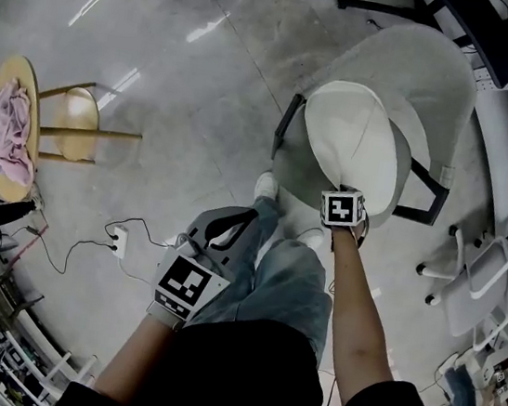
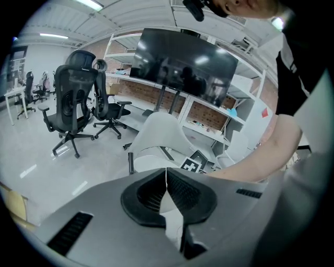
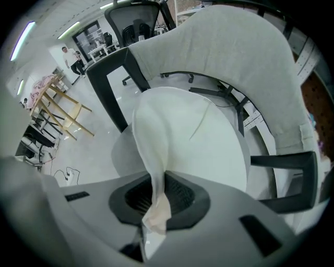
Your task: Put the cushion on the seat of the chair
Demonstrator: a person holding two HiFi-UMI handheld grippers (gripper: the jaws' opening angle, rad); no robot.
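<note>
Head view, cushion (image 1: 351,145): white, lying on the seat of the grey chair (image 1: 422,71), with its near edge at the right gripper.
Head view, right gripper (image 1: 345,201): at the cushion's near edge, with the arm stretched forward.
Head view, left gripper (image 1: 223,226): low beside the person's leg, well apart from the chair.
Head view, far left: a stool (image 1: 69,120) beside a round table (image 1: 28,72) with a pink cloth (image 1: 11,130) on it.
Left gripper view, left gripper (image 2: 167,180): jaws together with their tips touching and nothing between them.
Left gripper view, chair (image 2: 156,130): ahead.
Right gripper view, right gripper (image 3: 156,193): jaws pinched tight on a fold of the cushion's edge.
Right gripper view, cushion (image 3: 198,141): spread over the seat, rising in a ridge toward the jaws.
Right gripper view, chair (image 3: 245,57): its backrest curves behind the cushion.
</note>
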